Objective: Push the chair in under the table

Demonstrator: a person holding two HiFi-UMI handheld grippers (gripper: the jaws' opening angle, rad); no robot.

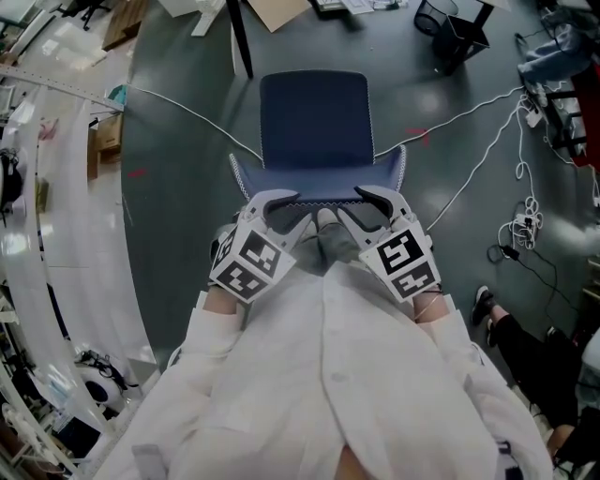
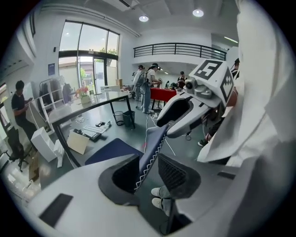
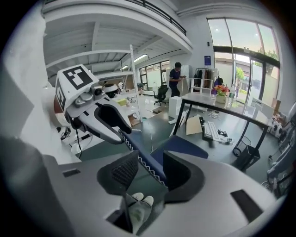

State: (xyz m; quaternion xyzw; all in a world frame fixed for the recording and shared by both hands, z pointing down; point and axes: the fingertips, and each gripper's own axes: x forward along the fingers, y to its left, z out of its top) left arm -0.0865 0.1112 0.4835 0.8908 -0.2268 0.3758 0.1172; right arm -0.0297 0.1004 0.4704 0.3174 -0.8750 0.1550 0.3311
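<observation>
A navy chair with white stitching stands in front of me, its seat [image 1: 314, 117] facing a black table leg [image 1: 241, 37]. The top edge of its backrest [image 1: 319, 185] lies just under both grippers. My left gripper [image 1: 286, 208] straddles that edge with the jaws apart. In the left gripper view the backrest [image 2: 151, 149] runs between the pads of this gripper [image 2: 149, 172], with a gap on the right side. My right gripper [image 1: 367, 206] also stands open over the edge. In the right gripper view the backrest [image 3: 144, 159] crosses between the pads of that gripper [image 3: 150, 172], with a gap on the left.
A glass-topped table [image 3: 222, 106] on black legs, with a keyboard on it, stands beyond the chair. White cables [image 1: 487, 159] trail over the dark floor at the right. A black bin [image 1: 450, 28] sits far right, a white shelf rack [image 1: 37, 234] at the left, and another person's leg [image 1: 525, 347] is near right.
</observation>
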